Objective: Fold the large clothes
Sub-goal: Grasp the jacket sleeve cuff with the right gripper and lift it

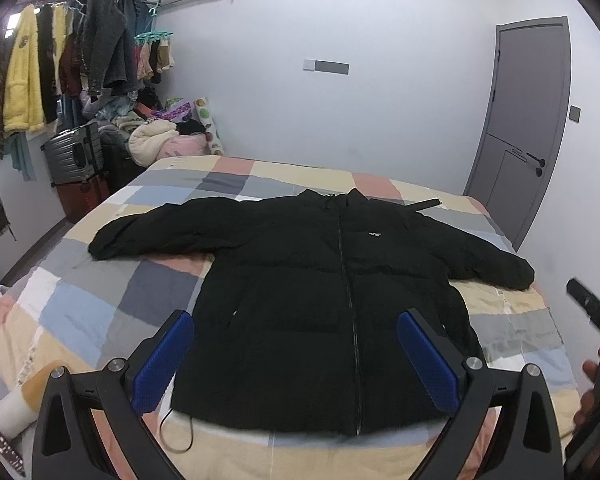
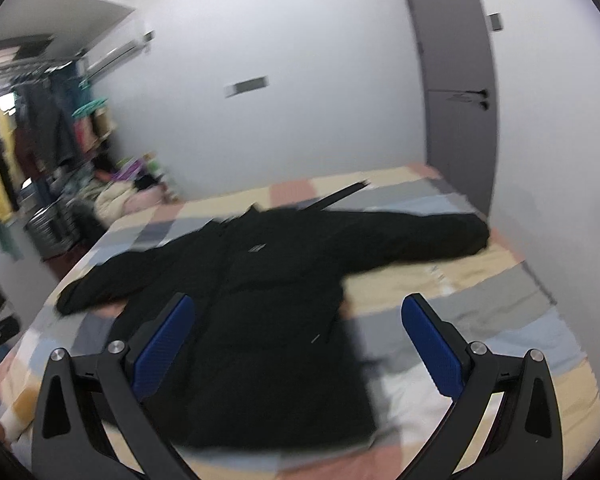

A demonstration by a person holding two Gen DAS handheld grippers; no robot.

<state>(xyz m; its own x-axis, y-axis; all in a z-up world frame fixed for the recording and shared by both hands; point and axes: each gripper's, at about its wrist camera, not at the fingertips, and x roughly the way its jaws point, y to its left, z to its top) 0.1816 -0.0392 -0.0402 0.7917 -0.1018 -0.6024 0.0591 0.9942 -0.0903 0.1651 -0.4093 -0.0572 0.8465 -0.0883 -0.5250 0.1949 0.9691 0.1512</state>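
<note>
A large black padded jacket (image 1: 320, 280) lies flat, front up and zipped, on a bed with a checked cover (image 1: 100, 308). Both sleeves are spread out to the sides. My left gripper (image 1: 296, 320) is open and empty, held above the jacket's lower hem. My right gripper (image 2: 298, 312) is open and empty, above the jacket's lower right side; the jacket shows blurred in the right wrist view (image 2: 260, 300). The right gripper's body also shows at the right edge of the left wrist view (image 1: 596, 320), with the person's hand on it.
A clothes rack (image 1: 60, 48) with hanging garments, suitcases (image 1: 76, 156) and a heap of clothes (image 1: 160, 136) stand left of the bed. A grey door (image 1: 528, 120) is at the right. A white roll (image 1: 16, 408) lies at the bed's near left corner. A black strap (image 1: 424, 205) lies beyond the collar.
</note>
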